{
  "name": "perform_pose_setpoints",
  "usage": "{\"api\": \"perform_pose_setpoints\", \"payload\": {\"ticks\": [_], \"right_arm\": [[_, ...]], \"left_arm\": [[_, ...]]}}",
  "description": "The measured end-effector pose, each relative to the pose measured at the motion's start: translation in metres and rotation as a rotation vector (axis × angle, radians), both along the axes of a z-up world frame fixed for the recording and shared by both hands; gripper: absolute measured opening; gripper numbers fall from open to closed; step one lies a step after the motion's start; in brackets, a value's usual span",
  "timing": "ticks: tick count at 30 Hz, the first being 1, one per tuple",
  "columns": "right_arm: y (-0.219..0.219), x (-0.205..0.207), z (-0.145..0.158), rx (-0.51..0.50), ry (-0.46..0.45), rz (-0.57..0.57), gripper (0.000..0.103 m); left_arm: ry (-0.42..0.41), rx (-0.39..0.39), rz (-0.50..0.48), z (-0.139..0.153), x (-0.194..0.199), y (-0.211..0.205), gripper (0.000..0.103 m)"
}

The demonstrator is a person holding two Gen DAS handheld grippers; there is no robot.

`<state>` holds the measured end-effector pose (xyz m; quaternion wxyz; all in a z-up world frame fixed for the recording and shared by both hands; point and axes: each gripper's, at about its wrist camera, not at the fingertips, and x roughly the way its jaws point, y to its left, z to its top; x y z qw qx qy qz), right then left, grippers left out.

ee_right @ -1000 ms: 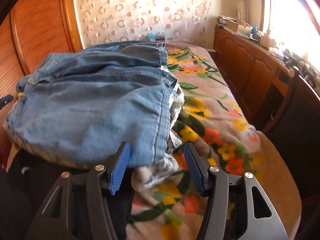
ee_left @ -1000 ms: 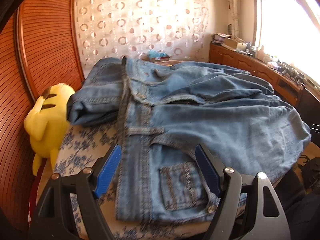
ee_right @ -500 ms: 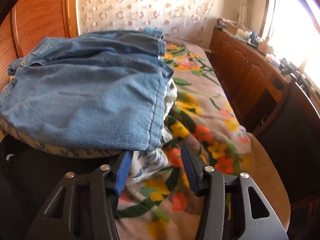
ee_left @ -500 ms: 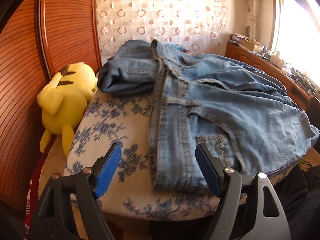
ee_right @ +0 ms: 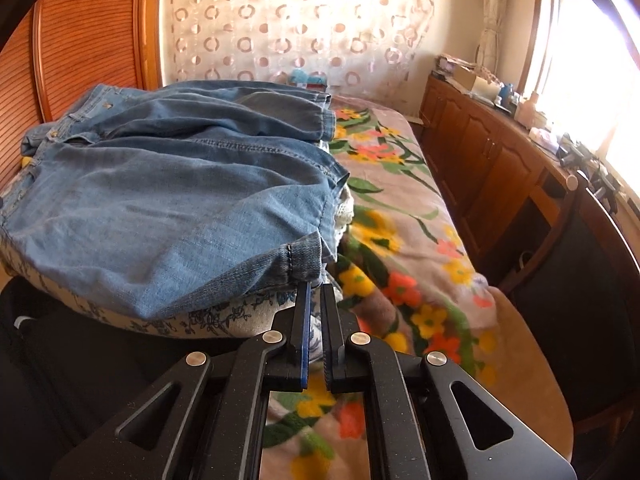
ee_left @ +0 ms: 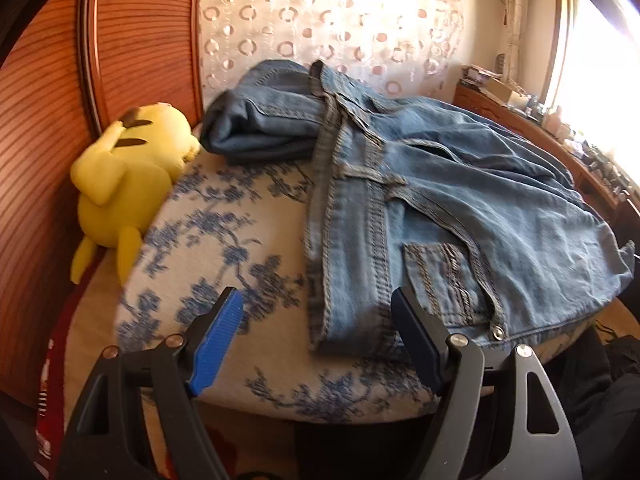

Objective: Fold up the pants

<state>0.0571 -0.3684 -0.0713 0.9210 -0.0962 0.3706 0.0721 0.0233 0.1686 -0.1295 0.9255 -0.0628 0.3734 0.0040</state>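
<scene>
Matte black frames on the left gripper (ee_left: 316,332) and right gripper (ee_right: 315,286), with triangular cut-outs at lower frame, round silver screws at the joints, ribbed blue pads lining each finger (ee_left: 214,346).

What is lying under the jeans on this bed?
The jeans lie on a white cushion with blue flowers, which shows past their waistband. A flowered blanket covers the bed beside it. What lies beneath the middle of the jeans is covered.
</scene>
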Motion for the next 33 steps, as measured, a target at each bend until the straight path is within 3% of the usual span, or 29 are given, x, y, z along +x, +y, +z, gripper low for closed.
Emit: {"api": "perform_pose_setpoints", "payload": {"ticks": [7, 12, 15, 23, 26, 33], "right_arm": [[0.001, 0.000, 0.001, -0.002, -0.005, -0.002, 0.002], [0.001, 0.000, 0.002, -0.002, -0.013, -0.003, 0.001], [0.005, -0.002, 0.008, -0.025, -0.025, 0.010, 0.000], [-0.004, -0.012, 0.056, -0.009, -0.124, -0.001, 0.000], [-0.010, -0.015, 0.066, 0.015, -0.142, 0.004, 0.000], [-0.009, -0.013, 0.030, 0.025, -0.043, 0.037, 0.001]], "left_arm": [[-0.015, -0.048, -0.032, -0.004, -0.008, -0.007, 0.057], [-0.016, -0.069, -0.069, -0.001, -0.008, -0.013, 0.024], [-0.038, -0.045, -0.070, 0.009, -0.012, -0.019, 0.018], [-0.139, -0.028, -0.086, 0.064, -0.030, -0.026, 0.015], [-0.141, -0.017, -0.087, 0.070, -0.027, -0.023, 0.015], [-0.114, -0.018, -0.085, 0.057, -0.019, -0.028, 0.016]]}}
